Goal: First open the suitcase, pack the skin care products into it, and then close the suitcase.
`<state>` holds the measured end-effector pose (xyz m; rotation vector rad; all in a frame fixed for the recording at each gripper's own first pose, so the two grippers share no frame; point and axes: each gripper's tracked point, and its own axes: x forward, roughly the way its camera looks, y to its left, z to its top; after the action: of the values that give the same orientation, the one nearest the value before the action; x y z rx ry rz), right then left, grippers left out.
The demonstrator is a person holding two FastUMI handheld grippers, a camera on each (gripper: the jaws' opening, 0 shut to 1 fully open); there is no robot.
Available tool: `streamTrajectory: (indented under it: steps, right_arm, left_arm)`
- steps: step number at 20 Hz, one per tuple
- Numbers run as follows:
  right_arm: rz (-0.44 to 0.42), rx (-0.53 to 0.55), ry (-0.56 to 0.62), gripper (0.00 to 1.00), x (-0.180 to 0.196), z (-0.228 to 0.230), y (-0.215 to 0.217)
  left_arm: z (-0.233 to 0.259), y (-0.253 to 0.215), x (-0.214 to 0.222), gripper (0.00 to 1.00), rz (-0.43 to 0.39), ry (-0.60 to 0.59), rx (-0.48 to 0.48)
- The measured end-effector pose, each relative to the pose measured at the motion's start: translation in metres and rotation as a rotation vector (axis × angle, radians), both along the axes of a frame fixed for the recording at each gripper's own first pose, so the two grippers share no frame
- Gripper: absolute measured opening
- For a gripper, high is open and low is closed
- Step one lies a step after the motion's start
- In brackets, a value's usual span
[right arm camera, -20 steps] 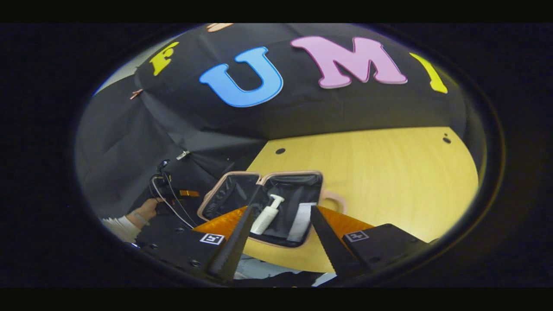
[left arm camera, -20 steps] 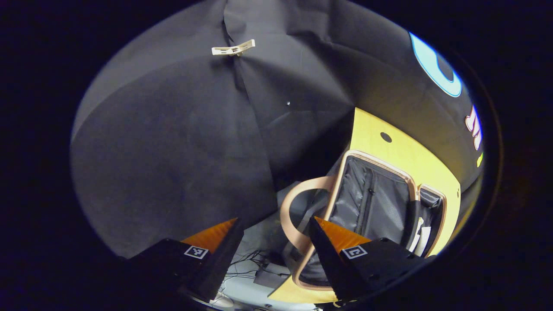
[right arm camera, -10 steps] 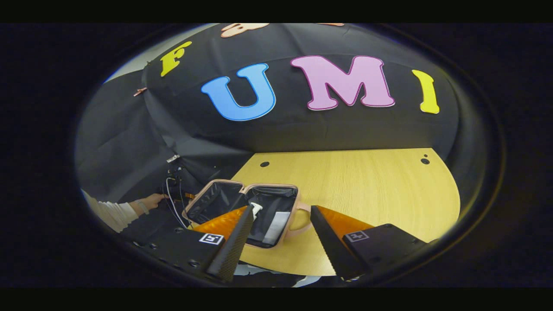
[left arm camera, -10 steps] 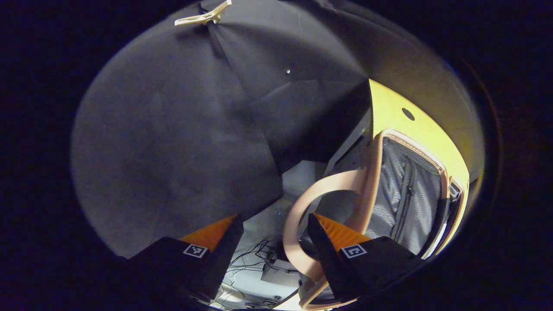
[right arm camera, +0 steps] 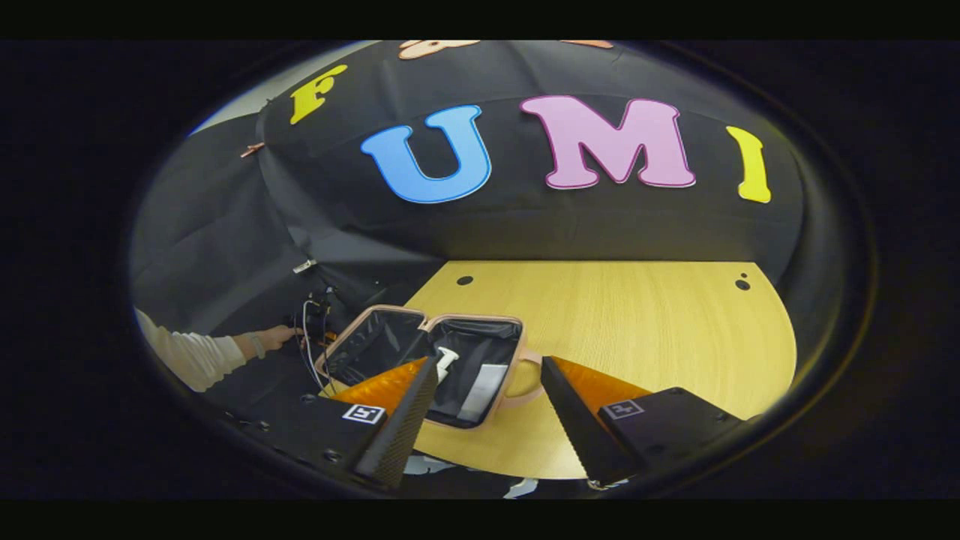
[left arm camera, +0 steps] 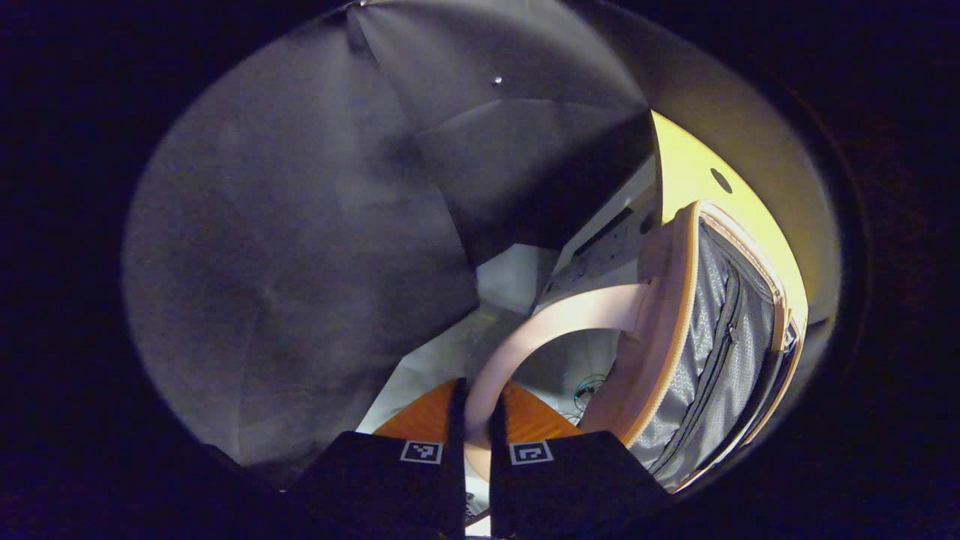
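left gripper view: the left gripper (left arm camera: 474, 420) has its two fingers drawn together on the pale pink handle (left arm camera: 540, 330) of the suitcase (left arm camera: 675, 315), the loop passing between them with both fingers pressing on it. the grey lining (left arm camera: 712, 352) of one half of the case, with a zip running along it, faces the camera to the right, and the edge of the yellow wooden table (left arm camera: 690, 165) lies behind it.

right gripper view: the right gripper (right arm camera: 480, 420) hangs above the near edge of the table (right arm camera: 637, 322), its fingers spread wide apart with nothing between them. the suitcase (right arm camera: 420, 352) lies open at the table's left edge, both halves showing dark lining. in the right half lie a white pump bottle (right arm camera: 445, 361) and, just beside it, a flat pale packet (right arm camera: 480, 382). the second handle (right arm camera: 531, 375) juts from the case's right side. at far left, a hand (right arm camera: 274, 337) with a pale sleeve (right arm camera: 187, 356) holds the other gripper beside the case.
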<state>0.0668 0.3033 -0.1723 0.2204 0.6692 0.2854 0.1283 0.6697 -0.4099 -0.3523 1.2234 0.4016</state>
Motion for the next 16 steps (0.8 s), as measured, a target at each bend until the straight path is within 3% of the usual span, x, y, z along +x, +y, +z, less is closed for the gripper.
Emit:
streamTrajectory:
  steps: [4, 7, 13, 16]
  right_arm:
    - [0.018, -0.006, -0.045, 0.88, 0.001, 0.006, -0.008]
    - [0.03, 0.015, -0.095, 0.88, 0.003, 0.015, -0.007]
    - [0.049, 0.041, -0.174, 0.89, -0.001, 0.033, -0.024]
    - [0.041, 0.018, -0.215, 0.89, -0.003, 0.038, -0.046]
  left_arm:
    - [0.049, 0.0, 0.003, 0.14, -0.092, -0.037, 0.096]
    - [0.113, -0.011, 0.012, 0.13, -0.131, -0.14, 0.108]
    - [0.258, -0.074, 0.003, 0.08, -0.278, -0.325, 0.129]
    - [0.314, -0.127, -0.001, 0.07, -0.355, -0.386, 0.15]
